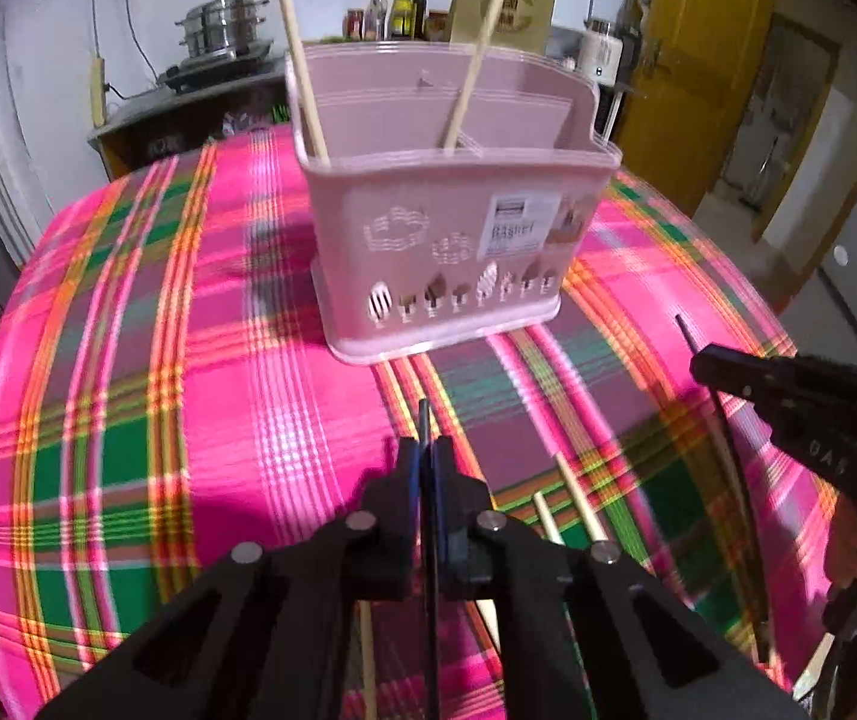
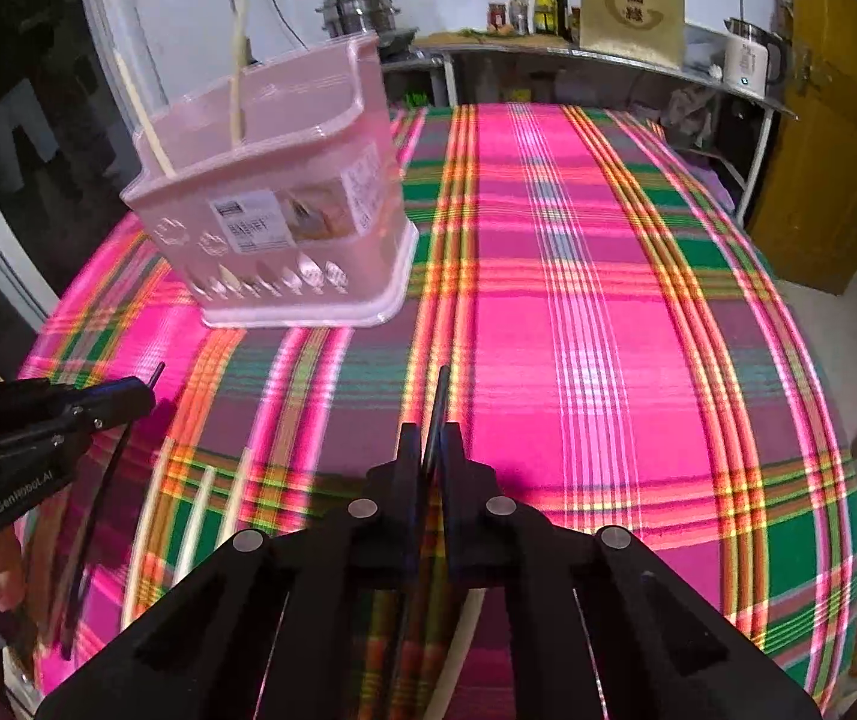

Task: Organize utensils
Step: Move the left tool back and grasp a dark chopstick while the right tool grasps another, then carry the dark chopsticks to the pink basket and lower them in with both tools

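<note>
A pink utensil basket (image 1: 452,222) stands on the plaid tablecloth; it also shows at the left of the right wrist view (image 2: 272,204). Two pale wooden chopsticks (image 1: 299,54) stand in it. My left gripper (image 1: 428,450) is shut on a dark chopstick (image 1: 423,420), held above the cloth in front of the basket. My right gripper (image 2: 433,444) is shut on another dark chopstick (image 2: 440,396); this gripper also shows at the right of the left wrist view (image 1: 707,363). Several pale chopsticks (image 2: 200,510) lie on the cloth near the front edge.
The pink, green and orange plaid tablecloth (image 2: 578,300) covers the table. Behind it a counter holds a steel steamer pot (image 1: 224,24), bottles (image 2: 539,0), a gold box (image 2: 632,6) and a white kettle (image 2: 746,60). A yellow door (image 1: 692,60) is at the right.
</note>
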The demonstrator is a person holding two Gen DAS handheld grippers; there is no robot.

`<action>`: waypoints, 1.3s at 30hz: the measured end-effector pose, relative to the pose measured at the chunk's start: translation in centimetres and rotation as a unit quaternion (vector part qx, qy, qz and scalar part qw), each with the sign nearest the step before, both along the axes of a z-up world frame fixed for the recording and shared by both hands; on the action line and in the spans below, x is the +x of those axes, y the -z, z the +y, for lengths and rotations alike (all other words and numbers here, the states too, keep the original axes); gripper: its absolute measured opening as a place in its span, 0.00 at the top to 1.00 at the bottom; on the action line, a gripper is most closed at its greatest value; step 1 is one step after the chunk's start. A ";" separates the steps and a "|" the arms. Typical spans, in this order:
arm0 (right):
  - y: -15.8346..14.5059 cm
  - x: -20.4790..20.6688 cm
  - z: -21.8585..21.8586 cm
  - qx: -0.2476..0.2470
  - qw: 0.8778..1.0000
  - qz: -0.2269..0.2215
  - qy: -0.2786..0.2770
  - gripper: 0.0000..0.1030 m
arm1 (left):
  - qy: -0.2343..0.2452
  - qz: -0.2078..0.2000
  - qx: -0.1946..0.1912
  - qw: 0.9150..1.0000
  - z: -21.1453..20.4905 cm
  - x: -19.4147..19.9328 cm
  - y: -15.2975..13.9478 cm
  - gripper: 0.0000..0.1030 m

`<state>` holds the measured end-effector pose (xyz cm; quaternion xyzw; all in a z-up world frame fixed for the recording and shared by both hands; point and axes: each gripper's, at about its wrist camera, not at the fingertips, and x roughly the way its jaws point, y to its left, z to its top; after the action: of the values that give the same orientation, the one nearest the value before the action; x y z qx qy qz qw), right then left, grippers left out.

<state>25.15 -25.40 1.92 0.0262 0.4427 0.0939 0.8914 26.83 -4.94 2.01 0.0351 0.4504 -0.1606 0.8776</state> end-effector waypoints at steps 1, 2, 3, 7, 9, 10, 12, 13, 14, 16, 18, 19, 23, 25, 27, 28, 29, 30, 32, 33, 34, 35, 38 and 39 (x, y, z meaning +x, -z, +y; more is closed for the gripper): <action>-0.7 -0.2 0.1 0.002 1.000 -0.008 -0.002 0.95 | 0.000 -0.005 -0.005 1.000 0.2 -0.2 -0.6 0.96; -1.2 -0.3 0.2 0.005 1.000 -0.015 -0.003 0.95 | 0.000 -0.011 -0.009 1.000 0.4 -0.3 -1.4 0.96; -1.7 -0.4 0.2 0.009 1.000 -0.020 -0.005 0.95 | 0.000 -0.017 -0.012 1.000 0.6 -0.5 -2.0 0.96; -3.9 -1.0 0.3 0.019 0.999 -0.046 -0.010 0.95 | 0.001 -0.040 -0.023 0.999 1.1 -1.2 -4.4 0.96; -5.1 -1.4 0.3 0.024 0.998 -0.061 -0.012 0.96 | 0.003 -0.053 -0.028 0.998 1.4 -1.6 -5.7 0.96; -5.7 -1.6 0.5 0.025 0.997 -0.068 -0.013 0.96 | 0.003 -0.058 -0.031 0.998 1.4 -1.8 -6.3 0.96; -6.9 -2.2 0.6 0.029 0.996 -0.083 -0.017 0.96 | 0.003 -0.070 -0.035 0.997 1.5 -2.3 -7.4 0.96; -7.3 -2.4 0.7 0.029 0.996 -0.088 -0.018 0.96 | 0.003 -0.076 -0.038 0.996 1.7 -2.5 -8.1 0.96; -7.9 -2.7 0.8 0.031 0.995 -0.096 -0.019 0.96 | 0.004 -0.081 -0.040 0.996 1.7 -2.7 -8.5 0.96; -8.7 -3.3 0.7 0.035 0.994 -0.105 -0.022 0.96 | 0.005 -0.091 -0.045 0.995 1.9 -3.2 -9.5 0.96; -9.6 -3.7 0.8 0.036 0.992 -0.117 -0.024 0.96 | 0.006 -0.101 -0.049 0.994 2.1 -3.6 -10.5 0.96; -9.9 -4.0 0.8 0.037 0.992 -0.120 -0.025 0.96 | 0.007 -0.105 -0.052 0.993 2.2 -3.8 -10.9 0.96; -11.3 -4.8 0.9 0.038 0.989 -0.138 -0.028 0.96 | 0.011 -0.121 -0.056 0.991 2.4 -4.7 -12.2 0.96; -11.6 -5.0 0.8 0.039 0.988 -0.144 -0.028 0.96 | 0.012 -0.128 -0.057 0.990 2.4 -5.0 -12.7 0.96; -12.0 -5.3 0.7 0.041 0.987 -0.150 -0.029 0.96 | 0.012 -0.131 -0.058 0.990 2.4 -5.1 -13.1 0.96; -12.1 -5.4 0.7 0.042 0.987 -0.153 -0.030 0.96 | 0.012 -0.133 -0.058 0.989 2.4 -5.2 -13.3 0.96; -12.4 -5.5 0.7 0.041 0.986 -0.157 -0.030 0.96 | 0.011 -0.135 -0.058 0.989 2.4 -5.3 -13.5 0.96; -12.5 -5.6 0.7 0.042 0.986 -0.159 -0.029 0.96 | 0.011 -0.137 -0.059 0.989 2.4 -5.4 -13.7 0.96; -12.9 -5.8 0.6 0.044 0.985 -0.167 -0.028 0.96 | 0.012 -0.141 -0.059 0.988 2.4 -5.3 -14.0 0.96; -13.1 -5.8 0.6 0.045 0.984 -0.170 -0.028 0.96 | 0.012 -0.142 -0.059 0.988 2.3 -5.3 -14.1 0.96; -13.3 -5.8 0.5 0.046 0.983 -0.173 -0.029 0.96 | 0.012 -0.143 -0.058 0.988 2.3 -5.3 -14.2 0.96; -13.3 -5.8 0.5 0.046 0.983 -0.174 -0.030 0.96 | 0.013 -0.143 -0.058 0.988 2.3 -5.2 -14.4 0.96; -13.8 -5.5 0.7 0.045 0.982 -0.180 -0.032 0.96 | 0.013 -0.142 -0.060 0.988 2.2 -4.8 -14.7 0.96; -14.0 -5.4 0.7 0.045 0.982 -0.181 -0.033 0.96 | 0.013 -0.143 -0.059 0.988 2.2 -4.8 -14.7 0.96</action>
<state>19.71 -24.69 15.89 0.0341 0.2697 0.1463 0.9511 22.02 -2.77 16.66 0.0116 0.3099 -0.1916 0.9312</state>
